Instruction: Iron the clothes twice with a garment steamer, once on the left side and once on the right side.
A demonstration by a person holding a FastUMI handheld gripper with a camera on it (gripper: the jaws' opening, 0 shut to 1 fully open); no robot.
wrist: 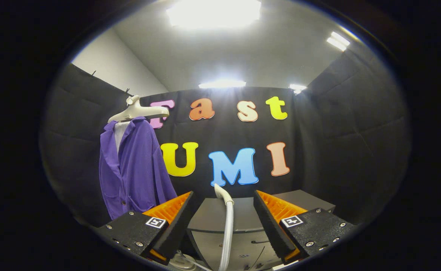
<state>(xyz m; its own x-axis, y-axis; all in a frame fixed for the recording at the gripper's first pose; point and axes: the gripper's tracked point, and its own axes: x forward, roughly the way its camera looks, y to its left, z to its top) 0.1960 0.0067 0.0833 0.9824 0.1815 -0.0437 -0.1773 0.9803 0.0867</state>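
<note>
Off to the left, beyond the fingers, a purple shirt [134, 169] hangs on a pale hanger [137, 111] against the booth's dark wall. Nearer, the tool [223, 218] stands wide open, its two fingers well apart and gripping nothing. Between them a pale hose [227, 229] rises from below to a curved white end [220, 191] of the steamer, touching neither finger. Behind the hose sits a grey table [243, 214], its far corner reaching out past the right finger.
</note>
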